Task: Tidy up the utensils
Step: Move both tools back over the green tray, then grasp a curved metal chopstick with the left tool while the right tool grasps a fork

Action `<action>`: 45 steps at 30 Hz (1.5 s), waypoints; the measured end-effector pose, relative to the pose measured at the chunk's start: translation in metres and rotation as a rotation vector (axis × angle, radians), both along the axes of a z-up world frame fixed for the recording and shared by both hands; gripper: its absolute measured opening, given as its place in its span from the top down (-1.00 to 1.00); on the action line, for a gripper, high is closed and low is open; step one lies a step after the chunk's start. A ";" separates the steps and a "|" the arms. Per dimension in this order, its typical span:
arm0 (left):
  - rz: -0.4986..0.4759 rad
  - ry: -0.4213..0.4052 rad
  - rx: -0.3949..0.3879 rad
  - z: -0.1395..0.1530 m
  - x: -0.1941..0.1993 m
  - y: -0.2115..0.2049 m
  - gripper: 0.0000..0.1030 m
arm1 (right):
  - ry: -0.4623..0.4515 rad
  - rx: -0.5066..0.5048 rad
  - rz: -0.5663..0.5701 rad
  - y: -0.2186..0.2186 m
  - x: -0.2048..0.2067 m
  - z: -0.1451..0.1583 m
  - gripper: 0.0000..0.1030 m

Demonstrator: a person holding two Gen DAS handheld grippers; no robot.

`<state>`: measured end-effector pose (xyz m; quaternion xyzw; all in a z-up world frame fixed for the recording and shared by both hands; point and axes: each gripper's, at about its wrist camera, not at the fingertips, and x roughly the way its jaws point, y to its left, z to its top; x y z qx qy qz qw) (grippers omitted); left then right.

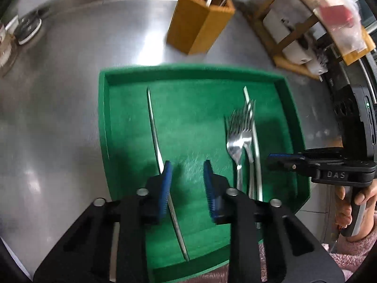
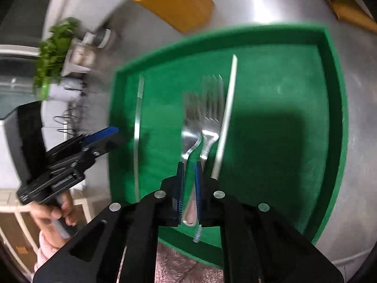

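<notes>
One tray. In it, four utensils: two forks, left fork and right fork; two knives, left knife and right knife. One holder far behind; contents too blurred to count. Two grippers: left gripper, right gripper.

The tray lies under both grippers. A knife runs beside the left gripper's left jaw; two forks extend ahead of the right gripper's jaws, another knife just right of them. A utensil holder stands beyond the tray.
</notes>
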<state>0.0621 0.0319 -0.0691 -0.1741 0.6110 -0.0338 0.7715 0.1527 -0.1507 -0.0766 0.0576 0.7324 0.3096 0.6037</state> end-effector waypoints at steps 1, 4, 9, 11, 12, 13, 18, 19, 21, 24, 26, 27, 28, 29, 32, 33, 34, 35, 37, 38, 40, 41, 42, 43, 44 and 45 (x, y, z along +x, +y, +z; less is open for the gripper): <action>-0.002 0.018 0.000 -0.003 0.001 -0.001 0.54 | 0.017 -0.011 -0.012 0.001 0.000 -0.005 0.82; 0.003 0.067 0.020 -0.013 0.003 0.000 0.54 | 0.019 -0.055 -0.023 0.004 -0.001 -0.010 0.82; 0.006 0.128 0.039 -0.025 0.003 0.007 0.54 | 0.006 -0.114 -0.022 0.008 0.001 -0.012 0.76; 0.001 0.141 0.044 -0.029 0.006 0.006 0.54 | 0.002 -0.123 -0.015 0.010 0.001 -0.011 0.76; -0.002 0.150 0.048 -0.031 0.006 0.005 0.54 | -0.001 -0.131 -0.011 0.011 0.001 -0.011 0.76; -0.003 0.156 0.051 -0.032 0.007 0.005 0.55 | -0.004 -0.139 -0.009 0.012 0.001 -0.011 0.76; -0.002 0.176 0.127 -0.033 0.014 -0.004 0.79 | -0.007 -0.171 0.002 0.021 0.000 -0.013 0.76; -0.007 0.181 0.153 -0.034 0.015 -0.006 0.84 | -0.011 -0.178 0.007 0.021 -0.001 -0.012 0.76; -0.005 0.198 0.179 -0.035 0.018 -0.009 0.88 | -0.012 -0.194 0.013 0.023 -0.001 -0.012 0.76; -0.021 0.220 0.219 -0.037 0.025 -0.016 0.92 | 0.017 -0.198 -0.010 0.025 0.001 -0.016 0.76; -0.045 0.227 0.255 -0.037 0.028 -0.024 0.92 | 0.031 -0.195 -0.017 0.024 0.002 -0.017 0.76; -0.055 0.231 0.265 -0.037 0.030 -0.026 0.92 | 0.038 -0.195 -0.021 0.023 0.002 -0.018 0.76; -0.056 0.234 0.264 -0.038 0.032 -0.026 0.92 | 0.042 -0.197 -0.022 0.022 0.002 -0.018 0.76; -0.049 0.238 0.254 -0.038 0.034 -0.026 0.92 | 0.046 -0.201 -0.024 0.023 0.003 -0.018 0.76; -0.035 0.245 0.222 -0.038 0.037 -0.022 0.92 | 0.037 -0.214 -0.019 0.023 0.002 -0.018 0.76; -0.032 0.244 0.217 -0.036 0.034 -0.020 0.92 | 0.030 -0.219 -0.015 0.025 0.001 -0.017 0.76; -0.030 0.241 0.215 -0.036 0.033 -0.020 0.92 | 0.023 -0.224 -0.010 0.026 0.000 -0.017 0.76; -0.029 0.239 0.216 -0.037 0.033 -0.020 0.92 | 0.019 -0.226 -0.007 0.026 0.000 -0.016 0.76; -0.029 0.237 0.218 -0.036 0.030 -0.017 0.92 | 0.008 -0.238 0.003 0.029 -0.001 -0.015 0.76; -0.028 0.237 0.218 -0.036 0.030 -0.016 0.92 | -0.003 -0.249 0.013 0.032 -0.002 -0.014 0.76; -0.028 0.237 0.216 -0.037 0.030 -0.016 0.92 | -0.003 -0.247 0.015 0.035 -0.003 -0.012 0.76; -0.029 0.234 0.213 -0.036 0.030 -0.015 0.92 | -0.011 -0.257 0.029 0.038 -0.004 -0.011 0.76; -0.028 0.233 0.211 -0.037 0.029 -0.015 0.92 | -0.030 -0.286 0.046 0.042 -0.005 -0.012 0.76; -0.030 0.232 0.210 -0.037 0.029 -0.015 0.92 | -0.029 -0.300 0.052 0.045 -0.006 -0.014 0.77; -0.033 0.232 0.211 -0.036 0.027 -0.014 0.92 | -0.032 -0.312 0.052 0.047 -0.007 -0.014 0.78; -0.035 0.232 0.212 -0.036 0.026 -0.013 0.92 | -0.041 -0.324 0.059 0.050 -0.007 -0.014 0.79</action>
